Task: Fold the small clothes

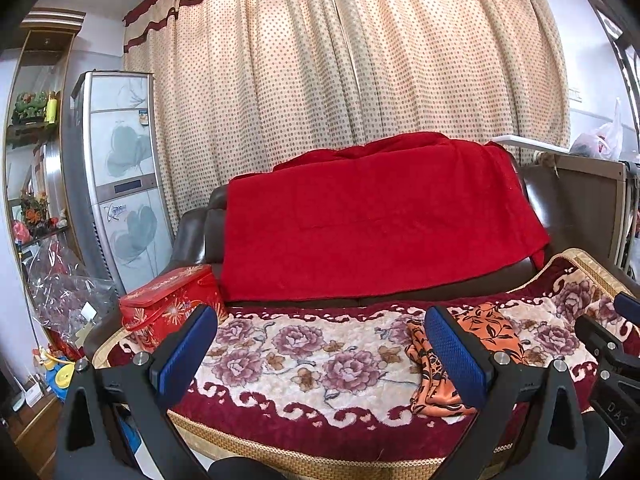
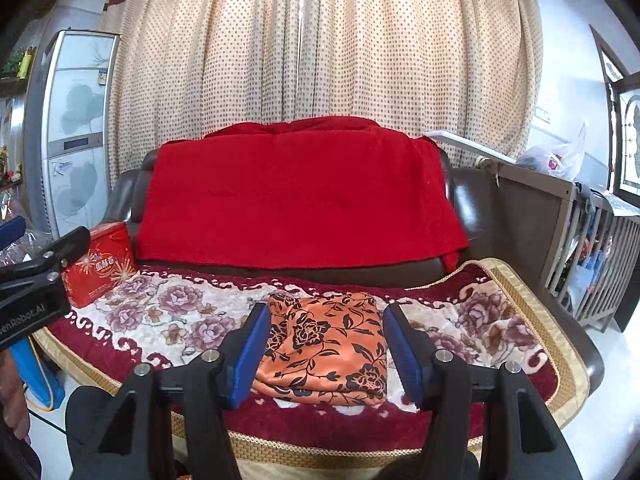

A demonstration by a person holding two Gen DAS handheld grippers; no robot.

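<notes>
Both the left gripper (image 1: 320, 352) and right gripper (image 2: 324, 352) are black plastic. Their fingers (image 1: 456, 356) carry dimpled blue pads and silver screws. White lettering marks one body.

Red blanket (image 1: 376, 216) draped over sofa back, mid-frame. Dotted curtain (image 1: 320, 60) seen behind. Red box (image 1: 172, 304) lower left, on floral cover (image 1: 280, 356).

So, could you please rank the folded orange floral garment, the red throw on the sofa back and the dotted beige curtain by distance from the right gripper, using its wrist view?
1. Folded orange floral garment: just ahead of the right gripper, on the seat.
2. Red throw: behind, over the sofa back.
3. Dotted beige curtain: rearmost.
</notes>
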